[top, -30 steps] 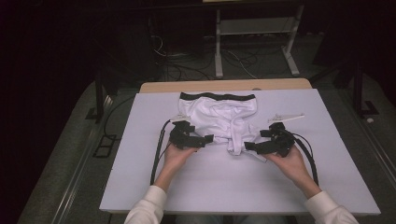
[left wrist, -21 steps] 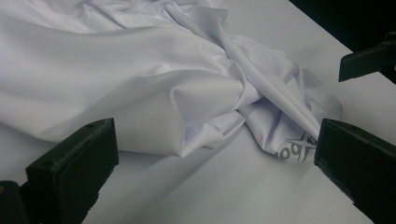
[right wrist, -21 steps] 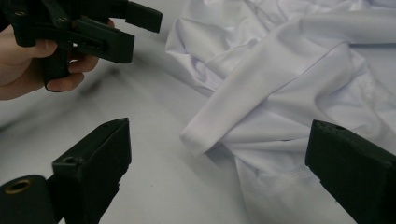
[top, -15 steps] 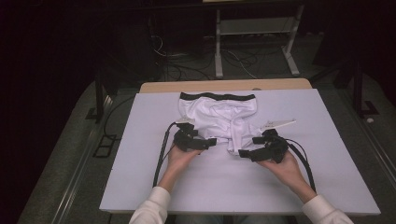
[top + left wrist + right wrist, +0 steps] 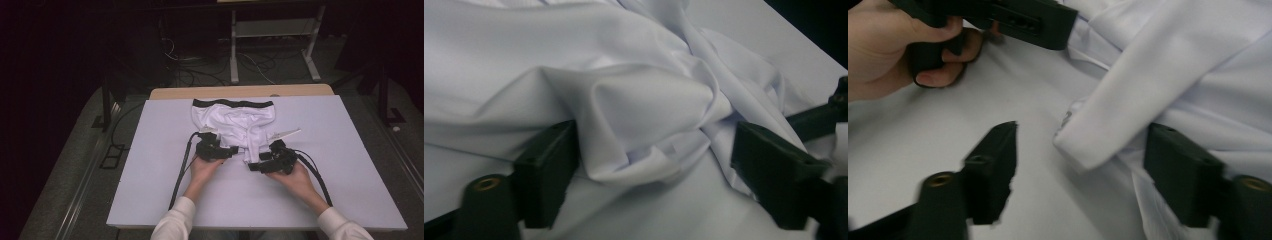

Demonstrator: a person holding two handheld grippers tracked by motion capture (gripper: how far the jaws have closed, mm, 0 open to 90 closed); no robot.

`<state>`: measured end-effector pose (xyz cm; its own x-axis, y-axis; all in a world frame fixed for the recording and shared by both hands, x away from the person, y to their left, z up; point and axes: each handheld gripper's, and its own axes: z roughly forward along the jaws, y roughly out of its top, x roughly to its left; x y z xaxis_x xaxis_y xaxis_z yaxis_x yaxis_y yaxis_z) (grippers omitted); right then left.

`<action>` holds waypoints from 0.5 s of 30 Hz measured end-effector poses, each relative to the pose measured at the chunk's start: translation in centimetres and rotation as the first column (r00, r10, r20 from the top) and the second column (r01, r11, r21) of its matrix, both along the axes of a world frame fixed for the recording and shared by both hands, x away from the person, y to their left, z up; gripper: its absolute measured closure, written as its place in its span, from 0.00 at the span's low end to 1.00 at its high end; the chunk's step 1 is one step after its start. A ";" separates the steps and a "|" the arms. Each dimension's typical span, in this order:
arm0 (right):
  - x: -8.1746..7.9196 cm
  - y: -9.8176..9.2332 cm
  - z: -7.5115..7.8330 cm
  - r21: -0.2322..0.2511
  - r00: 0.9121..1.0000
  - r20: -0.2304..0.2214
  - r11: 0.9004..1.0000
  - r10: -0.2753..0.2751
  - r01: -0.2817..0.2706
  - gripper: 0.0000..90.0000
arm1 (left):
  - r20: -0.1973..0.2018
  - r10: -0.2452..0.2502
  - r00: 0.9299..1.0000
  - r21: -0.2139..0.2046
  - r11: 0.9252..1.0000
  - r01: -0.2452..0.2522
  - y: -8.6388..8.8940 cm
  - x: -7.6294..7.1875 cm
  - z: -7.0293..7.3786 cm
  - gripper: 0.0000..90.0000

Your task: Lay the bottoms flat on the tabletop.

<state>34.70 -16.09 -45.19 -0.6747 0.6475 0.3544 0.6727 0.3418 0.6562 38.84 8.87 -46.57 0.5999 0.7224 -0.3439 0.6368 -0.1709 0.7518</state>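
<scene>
I've just brought both grippers down onto the near hem of the white shorts [image 5: 234, 122], lying toward the table's [image 5: 150, 165] far edge. Left gripper [image 5: 651, 150] and right gripper [image 5: 1080, 150] have been closing, cloth bunched between their jaws, not yet pinched—ready to fold.

White garment [image 5: 644, 115] bunched between the closing left gripper [image 5: 654, 165] jaws.

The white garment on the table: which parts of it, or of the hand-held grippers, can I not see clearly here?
- High view: the white garment's near hem, behind the left hand-held gripper and right hand-held gripper.
- Left gripper view: garment cut off at the edges.
- Right gripper view: its left pad is blurred.
</scene>
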 end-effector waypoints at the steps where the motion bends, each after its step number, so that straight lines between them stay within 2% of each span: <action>1: 0.2 0.1 -0.1 0.004 1.000 0.000 1.000 0.004 -0.004 0.46 | 0.014 0.007 1.000 0.017 1.000 -0.007 -0.3 0.0 0.0 0.36; 4: 0.9 0.4 -0.2 0.026 1.000 -0.005 1.000 -0.004 0.004 0.74 | 0.045 0.037 0.998 0.081 0.996 -0.041 -1.0 0.0 0.0 0.55; 5: 1.3 0.4 -0.2 0.048 1.000 -0.021 0.999 -0.014 0.015 0.91 | 0.055 0.054 0.997 0.093 0.994 -0.059 -1.2 -0.1 0.0 0.66; 6: 1.3 0.4 -0.2 0.048 1.000 -0.021 0.999 -0.014 0.015 0.91 | 0.067 0.063 0.996 0.106 0.992 -0.069 -1.4 -0.1 0.1 0.66; 8: 1.4 0.3 0.1 0.069 1.000 -0.015 0.997 -0.017 0.018 0.94 | 0.089 0.067 0.994 0.122 0.989 -0.077 -1.7 -0.2 0.2 0.80; 10: 1.4 0.0 1.3 0.063 1.000 0.003 0.998 -0.010 0.010 0.95 | 0.083 0.066 0.994 0.126 0.989 -0.077 -1.7 -0.2 0.4 0.90; 11: 1.4 0.0 1.3 0.063 1.000 0.003 0.998 -0.010 0.010 0.95 | 0.075 0.066 0.995 0.134 0.988 -0.076 -1.6 -0.2 0.5 0.90; 15: 1.3 -1.4 3.4 0.117 0.999 0.040 0.993 -0.027 0.022 0.95 | 0.053 0.060 0.997 0.156 0.985 -0.068 -0.5 -0.3 1.4 0.91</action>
